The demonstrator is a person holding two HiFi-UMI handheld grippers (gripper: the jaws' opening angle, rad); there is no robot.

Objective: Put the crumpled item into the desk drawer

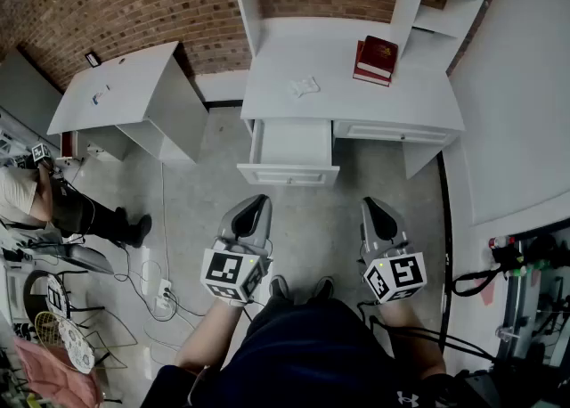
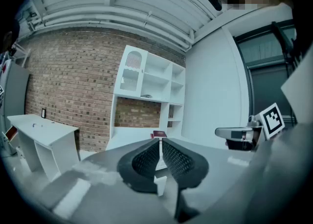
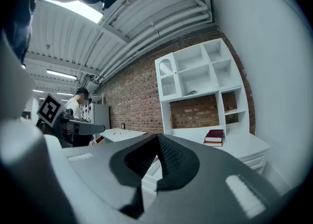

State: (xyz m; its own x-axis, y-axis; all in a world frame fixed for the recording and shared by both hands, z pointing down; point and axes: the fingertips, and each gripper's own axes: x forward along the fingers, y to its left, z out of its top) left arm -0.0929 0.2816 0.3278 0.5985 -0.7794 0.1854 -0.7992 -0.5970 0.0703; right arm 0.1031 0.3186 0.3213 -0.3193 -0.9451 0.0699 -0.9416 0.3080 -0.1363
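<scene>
So, both claws are empty right now. The left claw point(image 1: 256, 204) has its jaws pinched together at the tips with nothing between them, and the right claw point(image 1: 372, 206) looks the same: tips meeting, nothing held. The two sit side by side over the concrete floor point(image 1: 347, 219), pointing at the white desk point(image 1: 401, 99).

The crumpled item point(image 1: 304, 86), a small white wad, is lying on the desk top, well apart from both claws. It's ahead and a bit right of the left claw, and ahead and left of the right one. The desk drawer point(image 1: 288, 175) is pulled open and sits between the claws and the wad, pretty much straight ahead of the left claw. From the head view it looks empty inside.

Straight out past the right claw, further back on the desk, there's a stack of red books point(image 1: 375, 59). Way off to the left of the left claw there's a second white table point(image 1: 116, 85), and a person point(image 1: 22, 192) standing at the edge of frame.
</scene>
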